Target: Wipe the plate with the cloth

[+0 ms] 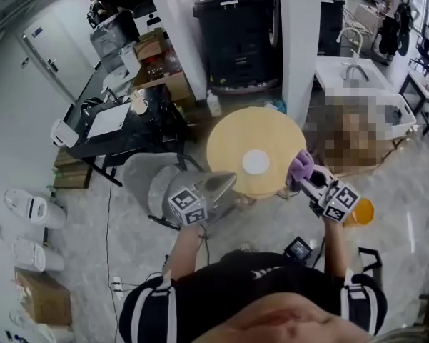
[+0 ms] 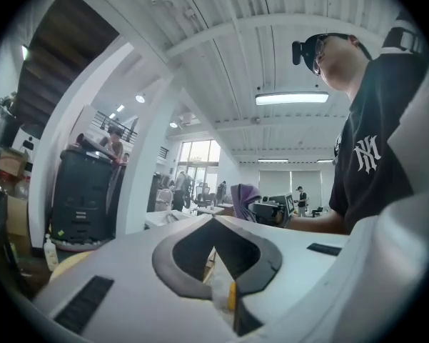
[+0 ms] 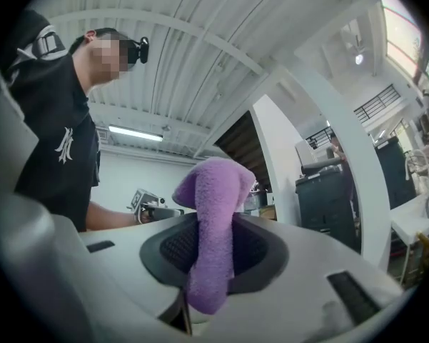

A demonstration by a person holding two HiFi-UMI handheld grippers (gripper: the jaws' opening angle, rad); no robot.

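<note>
Head view blurs the tips of the left claw (image 1: 230, 179) at the rim of the round bench (image 1: 235, 136), its own view showing them pinched together; the right claw (image 1: 304, 179) clamps a purple cloth (image 1: 300, 166) near the white plate (image 1: 255, 161) on that bench.

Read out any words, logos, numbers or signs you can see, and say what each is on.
"NY", white monogram on the person's black shirt.
Marker cubes: black-and-white square patterns, no letters.
Labels on the black machine and cartons: too small to read.
</note>
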